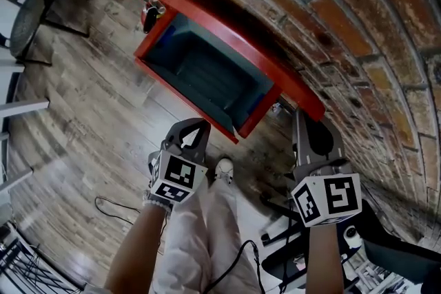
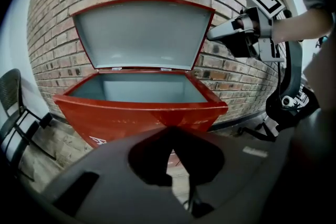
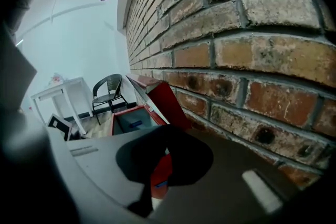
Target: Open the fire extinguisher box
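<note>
Hovering clear: the red metal fire extinguisher box (image 1: 256, 115) is open, so I need no grip on it.

The box sits on the wooden plank floor (image 1: 89, 93), hard against the brick wall (image 1: 331, 17). Its grey-lined lid (image 2: 142, 34) is tipped back and looks to lean on the bricks, which would be why it needs no hand on it. My left tongs (image 1: 193, 131) have their jaws together and empty, just short of the front wall and not touching it. My right tongs (image 1: 298, 117) are also pinched together on nothing, up by the lid's right end and close to the wall; I see no contact. I judge the opening step done. Closed jaws are less likely to snag the rim. The risk is knocking the lid forward.
</note>
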`<state>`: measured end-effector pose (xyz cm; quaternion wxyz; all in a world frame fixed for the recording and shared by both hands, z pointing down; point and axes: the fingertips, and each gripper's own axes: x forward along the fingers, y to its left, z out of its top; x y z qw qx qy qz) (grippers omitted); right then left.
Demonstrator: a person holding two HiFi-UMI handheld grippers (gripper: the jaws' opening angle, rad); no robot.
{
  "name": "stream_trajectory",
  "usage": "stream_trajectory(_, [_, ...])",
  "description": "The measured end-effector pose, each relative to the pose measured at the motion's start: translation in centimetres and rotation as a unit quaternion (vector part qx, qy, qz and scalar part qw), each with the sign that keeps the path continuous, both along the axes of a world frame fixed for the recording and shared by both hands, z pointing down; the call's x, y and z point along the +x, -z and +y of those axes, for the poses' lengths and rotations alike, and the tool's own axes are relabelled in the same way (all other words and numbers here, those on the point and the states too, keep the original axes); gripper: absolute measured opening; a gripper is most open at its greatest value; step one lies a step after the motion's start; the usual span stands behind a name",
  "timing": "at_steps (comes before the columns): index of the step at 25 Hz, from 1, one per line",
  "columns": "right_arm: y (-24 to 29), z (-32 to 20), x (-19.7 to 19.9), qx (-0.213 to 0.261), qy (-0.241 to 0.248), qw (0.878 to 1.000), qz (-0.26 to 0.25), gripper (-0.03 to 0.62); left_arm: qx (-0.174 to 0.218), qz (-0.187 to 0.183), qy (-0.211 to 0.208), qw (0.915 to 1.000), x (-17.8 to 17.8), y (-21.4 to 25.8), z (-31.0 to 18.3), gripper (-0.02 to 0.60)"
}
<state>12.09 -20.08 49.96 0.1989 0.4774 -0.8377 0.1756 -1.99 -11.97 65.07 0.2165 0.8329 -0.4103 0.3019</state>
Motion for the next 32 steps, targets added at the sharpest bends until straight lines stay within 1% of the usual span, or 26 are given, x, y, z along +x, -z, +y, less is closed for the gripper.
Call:
stream_trajectory(10, [0.4,-3.0,0.7,0.023,-0.015,0.999,0.019,0.006,0.000,0.006,0.005,1.0000,0.0,0.2,0.1,0.002])
stream_trajectory(14, [0.4,-3.9,1.5,0.023,-0.031,0.999,0.015,0.006,0.002,0.006,0.005,1.0000,-0.1,0.2,0.2,0.002])
stream_trajectory(17, [0.2,-3.9,1.7,0.021,-0.031,0.999,0.014,0.006,0.002,0.007,0.008,0.9999,-0.2,0.2,0.3,0.002])
stream_trajectory(19, [-0.1,-3.5,1.4,0.016,-0.021,1.000,0.013,0.006,0.001,0.007,0.009,0.9999,-0.2,0.2,0.3,0.002])
stream_trajectory(24, [-1.2,-1.6,-0.5,-0.013,0.031,0.999,0.006,0.006,0.002,0.008,0.010,0.9999,-0.2,0.2,0.5,0.002])
stream_trajectory(31, [-3.2,1.4,-3.7,-0.041,0.097,0.994,0.006,0.008,0.001,0.011,0.012,0.9999,-0.6,0.1,1.1,0.002])
stream_trajectory(32, [-3.5,1.9,-4.2,-0.047,0.106,0.993,0.004,0.024,0.001,0.012,0.013,0.9998,-0.7,0.1,1.3,0.002])
